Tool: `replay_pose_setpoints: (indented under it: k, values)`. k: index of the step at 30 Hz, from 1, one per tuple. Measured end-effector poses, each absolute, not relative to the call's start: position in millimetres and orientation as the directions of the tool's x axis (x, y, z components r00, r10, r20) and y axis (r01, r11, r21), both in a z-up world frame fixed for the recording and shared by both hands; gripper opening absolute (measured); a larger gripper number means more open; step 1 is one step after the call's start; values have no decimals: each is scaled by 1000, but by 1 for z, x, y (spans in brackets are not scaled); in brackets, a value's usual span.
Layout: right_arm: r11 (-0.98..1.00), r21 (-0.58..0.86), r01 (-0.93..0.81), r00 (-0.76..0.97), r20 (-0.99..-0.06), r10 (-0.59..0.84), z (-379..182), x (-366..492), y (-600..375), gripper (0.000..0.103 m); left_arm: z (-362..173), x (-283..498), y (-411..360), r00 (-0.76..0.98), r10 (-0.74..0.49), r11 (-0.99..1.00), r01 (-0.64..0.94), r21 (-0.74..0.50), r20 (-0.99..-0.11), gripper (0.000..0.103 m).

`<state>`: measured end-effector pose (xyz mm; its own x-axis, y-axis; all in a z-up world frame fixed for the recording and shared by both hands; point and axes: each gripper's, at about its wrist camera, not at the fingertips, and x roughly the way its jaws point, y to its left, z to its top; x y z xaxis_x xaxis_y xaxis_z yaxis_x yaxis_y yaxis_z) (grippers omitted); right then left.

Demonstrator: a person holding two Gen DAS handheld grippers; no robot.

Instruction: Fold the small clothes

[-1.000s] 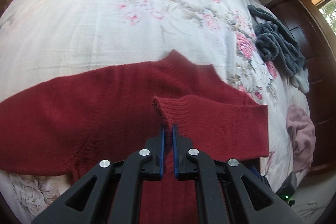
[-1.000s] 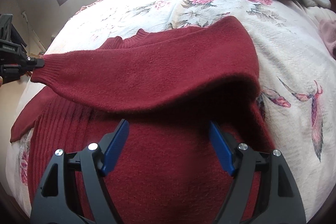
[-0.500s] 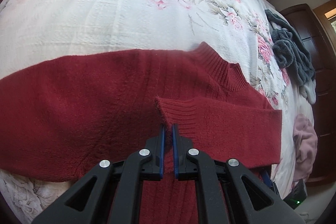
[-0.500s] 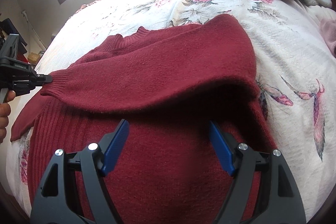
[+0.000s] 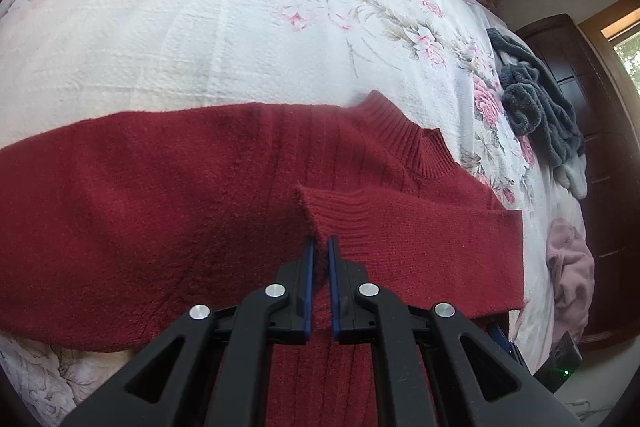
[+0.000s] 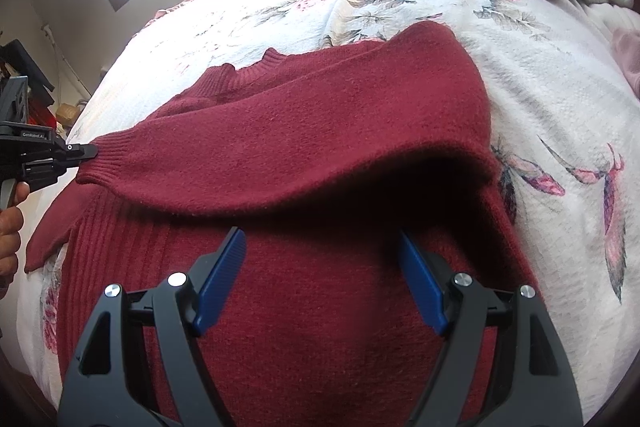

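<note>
A dark red knitted sweater (image 6: 320, 155) lies flat on the white floral bedspread (image 5: 200, 27). The left gripper (image 5: 321, 251) has its jaws pressed together on the ribbed cuff (image 5: 336, 211) of one sleeve — this sleeve is folded across the sweater's chest. The right gripper (image 6: 320, 279) hovers over the sweater's lower body — jaws wide apart, holding nothing.

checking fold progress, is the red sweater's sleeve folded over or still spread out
Folded over: the left gripper holds the sleeve cuff across the red sweater body.
</note>
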<state>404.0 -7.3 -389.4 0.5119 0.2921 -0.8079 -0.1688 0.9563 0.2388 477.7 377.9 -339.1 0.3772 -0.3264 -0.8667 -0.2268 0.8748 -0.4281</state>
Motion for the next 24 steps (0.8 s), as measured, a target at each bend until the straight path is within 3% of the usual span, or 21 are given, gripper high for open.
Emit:
replay_pose_setpoints:
  k: [10,16,19,21,24]
  values:
    - [955,242,-172,508,-809,296,-391,404,-7,77,-375,479,396,360,-241,888,-293,-354,-901,7]
    - [955,244,-171,506,-810,298,-392,404,-7,77,-366,465,406,402,-251,866,-314,-390,-880,8]
    - [954,248,-169,507,-808,300,-392,404,-8,77,-359,458,392,401,-273,872,-280,-400,-875,23]
    - [954,247,-168,507,-809,298,-392,404,-8,77,-366,456,391,377,-282,861,-307,-406,-882,41]
    - [954,246,-169,506,-809,298,-392,403,-8,77,-383,460,391,330,-299,851,-332,-407,-895,47]
